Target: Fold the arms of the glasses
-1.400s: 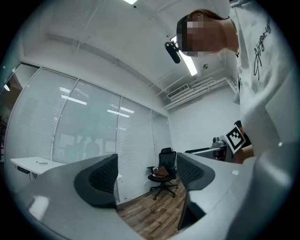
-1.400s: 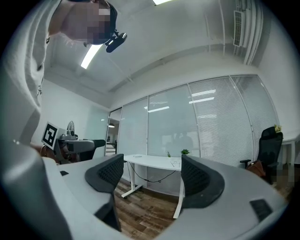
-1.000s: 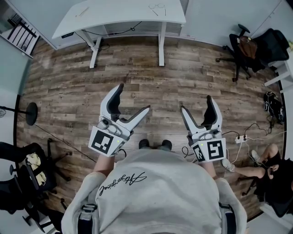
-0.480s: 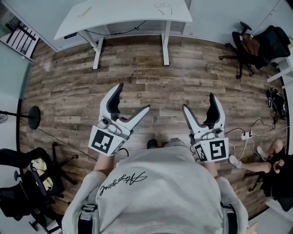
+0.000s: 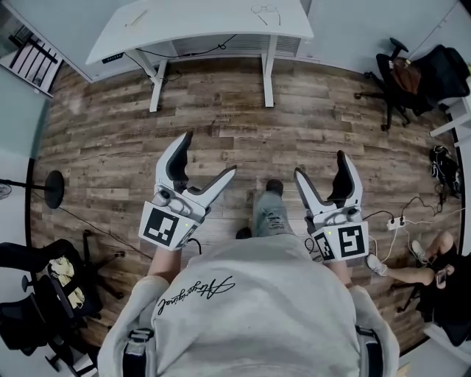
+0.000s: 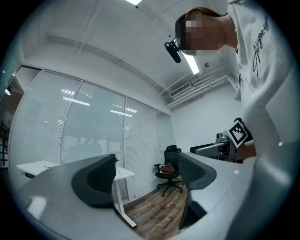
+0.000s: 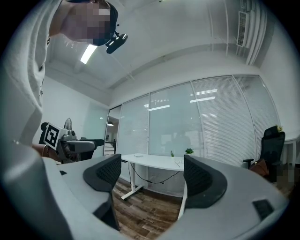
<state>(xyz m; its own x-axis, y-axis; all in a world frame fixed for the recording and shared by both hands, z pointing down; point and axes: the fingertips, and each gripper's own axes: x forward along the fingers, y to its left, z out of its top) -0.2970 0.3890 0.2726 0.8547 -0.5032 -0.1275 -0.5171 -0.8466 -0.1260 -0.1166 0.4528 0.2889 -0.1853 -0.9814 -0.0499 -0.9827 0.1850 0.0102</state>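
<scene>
The glasses (image 5: pixel 266 11) lie with thin wire frames on the white table (image 5: pixel 206 26) far ahead, near its right end. In the right gripper view the glasses (image 7: pixel 178 162) are a tiny shape on the table (image 7: pixel 154 161). My left gripper (image 5: pixel 210 153) and right gripper (image 5: pixel 319 163) are held out over the wooden floor, well short of the table. Both stand open with nothing between the jaws. The left gripper view shows its open gripper (image 6: pixel 147 178) with the table's end (image 6: pixel 42 166) behind the left jaw.
Black office chairs (image 5: pixel 412 77) stand at the right with a bag on one. A seated person (image 5: pixel 441 272) and a power strip (image 5: pixel 392 222) are at lower right. Another chair (image 5: pixel 44 272) and a round stand base (image 5: pixel 53 188) are at left. My leg (image 5: pixel 269 213) steps between the grippers.
A leg in jeans has swung forward between the grippers as the person walks towards the table. Both grippers stay open and held out the same way.
</scene>
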